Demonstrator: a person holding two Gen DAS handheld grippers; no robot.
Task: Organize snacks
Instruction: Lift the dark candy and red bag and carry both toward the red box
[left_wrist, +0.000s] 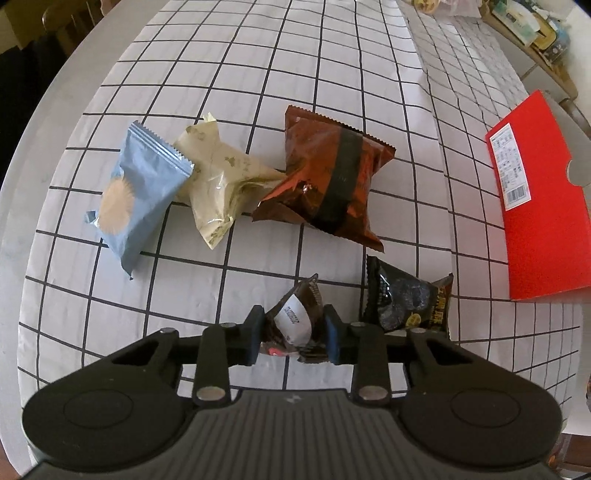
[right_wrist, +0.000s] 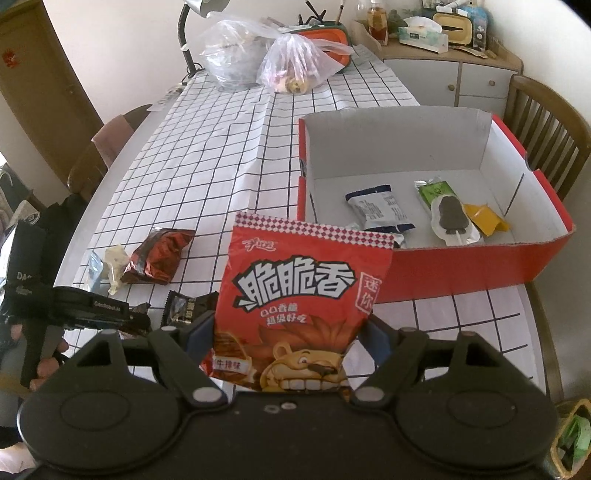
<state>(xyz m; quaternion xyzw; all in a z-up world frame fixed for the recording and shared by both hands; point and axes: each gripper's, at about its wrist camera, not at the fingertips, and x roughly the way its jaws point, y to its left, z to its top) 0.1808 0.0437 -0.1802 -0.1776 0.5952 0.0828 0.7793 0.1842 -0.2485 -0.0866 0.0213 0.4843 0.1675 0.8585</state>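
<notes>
On the grid-patterned white tablecloth (left_wrist: 258, 74), the left gripper (left_wrist: 293, 332) points steeply down with its jaws pinching a small dark-brown foil snack packet with a white label (left_wrist: 295, 317), which seems to rest on or just above the cloth. The right gripper (right_wrist: 291, 332) holds a large red crisp bag printed with a cartoon lion (right_wrist: 303, 295) upright, its pads pressed against the bag's two edges, short of the open red cardboard box with a white inside (right_wrist: 480, 258). By my reading, both hands are at the carrying step: one snack each is gripped and neither is in the box yet. Next, each packet needs lifting over the box's near wall and letting go above a bare patch of its floor, which already holds a blue-and-white wrapper (right_wrist: 380, 210), a green-topped ice-lolly packet (right_wrist: 447, 210) and a yellow wrapper (right_wrist: 484, 218). Just beside the left gripper lies a black candy packet (left_wrist: 410, 302), which could be nudged as the pinched one comes up. Further off wait a light-blue packet (left_wrist: 136, 192), a cream wrapper (left_wrist: 218, 177) and a shiny reddish-brown bag (left_wrist: 328, 181). Two clear plastic bags (right_wrist: 258, 55) sit at the table's far end, well clear.
</notes>
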